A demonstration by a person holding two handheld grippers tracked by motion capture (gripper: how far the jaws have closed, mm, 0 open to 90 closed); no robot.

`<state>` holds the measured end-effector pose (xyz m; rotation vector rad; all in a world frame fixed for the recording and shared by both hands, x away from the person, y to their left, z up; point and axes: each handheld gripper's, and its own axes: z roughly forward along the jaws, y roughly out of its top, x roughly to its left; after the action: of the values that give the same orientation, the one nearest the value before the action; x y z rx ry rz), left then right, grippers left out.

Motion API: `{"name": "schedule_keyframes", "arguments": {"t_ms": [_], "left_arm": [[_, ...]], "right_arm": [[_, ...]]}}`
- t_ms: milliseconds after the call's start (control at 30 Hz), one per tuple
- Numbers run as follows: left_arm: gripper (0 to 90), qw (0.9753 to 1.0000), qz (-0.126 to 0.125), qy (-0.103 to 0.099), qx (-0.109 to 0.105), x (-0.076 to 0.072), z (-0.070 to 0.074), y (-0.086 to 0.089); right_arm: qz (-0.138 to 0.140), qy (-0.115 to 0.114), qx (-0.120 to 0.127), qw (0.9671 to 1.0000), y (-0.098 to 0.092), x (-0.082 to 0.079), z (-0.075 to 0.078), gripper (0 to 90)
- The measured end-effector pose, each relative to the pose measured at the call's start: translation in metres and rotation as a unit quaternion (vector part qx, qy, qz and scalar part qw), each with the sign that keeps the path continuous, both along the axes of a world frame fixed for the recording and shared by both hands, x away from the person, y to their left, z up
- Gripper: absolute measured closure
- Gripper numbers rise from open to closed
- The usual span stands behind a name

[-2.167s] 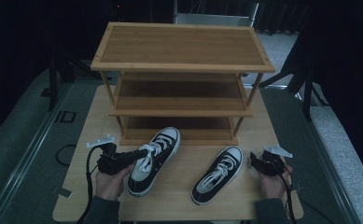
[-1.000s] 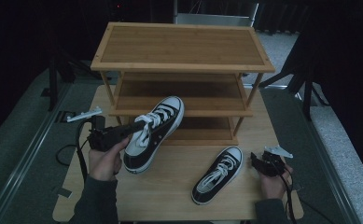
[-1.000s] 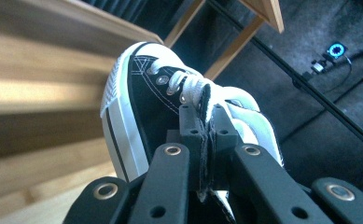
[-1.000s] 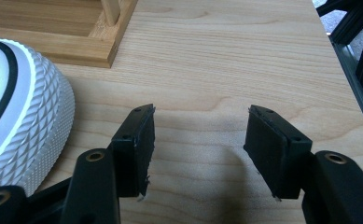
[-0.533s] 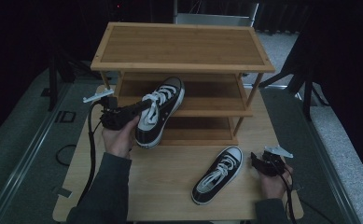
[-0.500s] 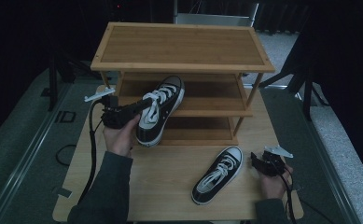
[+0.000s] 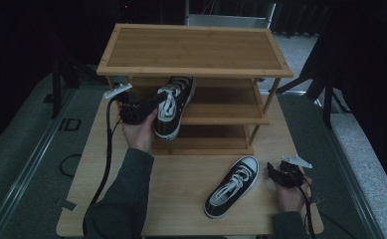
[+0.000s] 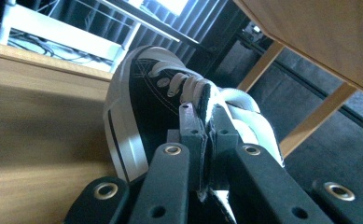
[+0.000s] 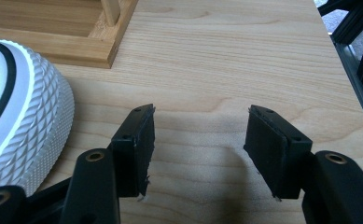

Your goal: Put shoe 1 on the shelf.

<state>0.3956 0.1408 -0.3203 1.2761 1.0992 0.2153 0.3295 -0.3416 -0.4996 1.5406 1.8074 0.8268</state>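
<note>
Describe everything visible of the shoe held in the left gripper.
The held sneaker is black canvas with white laces, white rubber sole and toe cap. The left gripper is shut on its upper near the laces. It hangs tilted, toe entering above the rack's middle shelf, heel toward the person; whether it touches the shelf is unclear.

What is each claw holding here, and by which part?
Left claw pinches the black sneaker by its tongue, near the laces. Right claw is open, holding nothing.
</note>
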Motion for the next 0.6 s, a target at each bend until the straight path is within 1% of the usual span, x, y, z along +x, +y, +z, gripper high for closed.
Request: {"name": "schedule_keyframes", "arguments": {"t_ms": [33,200,267,333,400,467,500,567,600], "left_arm": [[87.8,0.9999,0.011,-0.001,0.004,0.003,-0.002,-0.002],[87.7,0.9995,0.032,0.001,0.010,0.011,0.000,-0.008],[87.8,0.9994,0.034,0.001,0.003,0.015,-0.001,-0.009],[87.8,0.9989,0.044,-0.001,-0.012,0.020,-0.003,-0.009],[87.8,0.9987,0.050,0.005,-0.005,0.024,-0.006,-0.008],[87.8,0.9983,0.054,0.009,0.020,0.028,-0.006,-0.008],[87.7,0.9978,0.064,0.013,0.007,0.030,-0.006,-0.011],[87.7,0.9976,0.068,0.014,0.011,0.032,-0.005,-0.010],[87.7,0.9975,0.069,0.015,0.007,0.033,-0.005,-0.010]], "right_arm": [[0.000,0.000,0.000,1.0000,0.000,0.000,0.000,42.0],[-0.001,0.000,0.001,1.0000,0.000,0.000,0.000,42.0],[0.000,0.000,0.001,1.0000,0.000,0.001,0.000,42.0],[0.000,0.000,0.002,1.0000,0.000,0.001,0.000,42.0],[0.000,0.001,0.002,1.0000,0.000,0.001,0.000,42.0],[0.001,0.001,0.002,1.0000,0.000,0.001,0.000,42.0],[0.001,0.001,0.002,1.0000,0.000,0.001,0.000,42.0],[0.001,0.002,0.002,1.0000,0.000,0.001,0.000,42.0],[0.001,0.002,0.003,1.0000,0.000,0.001,0.000,42.0]]}}
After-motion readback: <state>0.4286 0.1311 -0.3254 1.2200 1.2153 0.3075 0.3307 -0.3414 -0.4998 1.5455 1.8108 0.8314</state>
